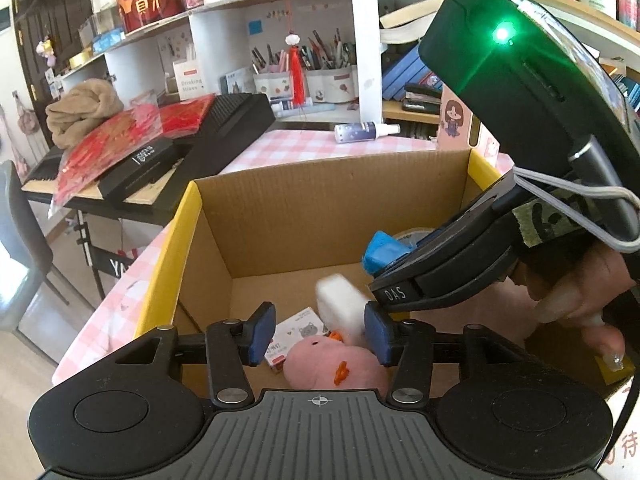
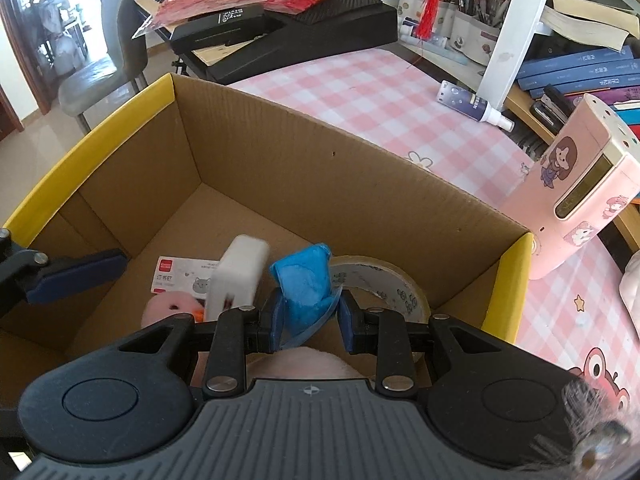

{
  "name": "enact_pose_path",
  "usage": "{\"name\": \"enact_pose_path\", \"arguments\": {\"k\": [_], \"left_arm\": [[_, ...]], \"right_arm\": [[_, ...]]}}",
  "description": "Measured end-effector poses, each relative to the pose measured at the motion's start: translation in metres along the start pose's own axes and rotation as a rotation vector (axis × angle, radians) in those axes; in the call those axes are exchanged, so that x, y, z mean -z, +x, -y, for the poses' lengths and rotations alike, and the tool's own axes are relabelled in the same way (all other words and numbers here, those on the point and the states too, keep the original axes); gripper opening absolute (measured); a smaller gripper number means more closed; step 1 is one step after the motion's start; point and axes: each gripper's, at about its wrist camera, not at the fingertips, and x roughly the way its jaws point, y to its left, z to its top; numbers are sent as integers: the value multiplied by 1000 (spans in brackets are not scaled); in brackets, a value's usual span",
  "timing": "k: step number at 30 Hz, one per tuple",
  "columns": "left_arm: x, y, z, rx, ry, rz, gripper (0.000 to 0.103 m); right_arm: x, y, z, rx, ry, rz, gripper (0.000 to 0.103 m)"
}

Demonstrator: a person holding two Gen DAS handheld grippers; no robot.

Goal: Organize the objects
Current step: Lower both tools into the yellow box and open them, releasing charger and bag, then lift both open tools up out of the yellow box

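**A:** What sits in the cardboard box (image 2: pixel 320 168) at this point?

**B:** Four items rest inside or hang just above the floor: a pink plush toy (image 1: pixel 332 364), a small staple packet (image 2: pixel 180 274), a roll of clear tape (image 2: pixel 384 284) and a blurred white block (image 2: pixel 240 276) that appears to be in mid-air, perhaps dropping in. A fifth, a crumpled blue cloth-like wad (image 2: pixel 306 284), is still in the tool's grasp.

**A:** Which tool?

**B:** The right gripper (image 2: pixel 308 320), its jaws pressed against the blue wad over the near right corner, beside the tape. The left gripper (image 1: pixel 318 332) hovers above the plush toy with its jaws well apart and nothing between them.

**A:** So how far along is the sorting?

**B:** Well under way, by my reading. Several small things are already boxed, and the blue wad only needs releasing.

**A:** And what is left?

**B:** Outside the box on the pink checked tablecloth (image 2: pixel 360 92) lie a spray bottle (image 2: pixel 472 106) and a pink sticker-covered device (image 2: pixel 580 192) leaning just beside the box's yellow rim. Whether those belong to the job cannot be told; the shelves and keyboard stand behind look like fixed clutter
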Motion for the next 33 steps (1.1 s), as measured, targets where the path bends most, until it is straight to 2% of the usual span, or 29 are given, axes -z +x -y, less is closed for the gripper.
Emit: {"name": "enact_pose_path", "arguments": {"k": [5,7,10,12,16,20,27,33], "left_arm": [[1,-5,-3,1,-7,10,54],[1,-8,-5,-4,-9,18,56],[1,-12,-7,-10,-14,33,64],[2,-15,-8,-17,-15,44,68],[4,-23,-11,-28,-23,59,70],[7,-32,-17,-29,-44,75,76],[14,-52,-20,-25,-57,120,82],[23,-68,-22,-17,-66,147,83]], "right_arm": [[0,-1,-2,24,-9,8,28],[0,-2,-2,43,-7,21,35],[0,-6,2,51,10,34,40],[2,-9,2,49,9,43,41],[7,-18,-2,61,14,70,42],[14,-32,-7,75,28,117,54],[32,-68,-11,112,71,225,57],[52,-105,-16,161,124,348,60]]}}
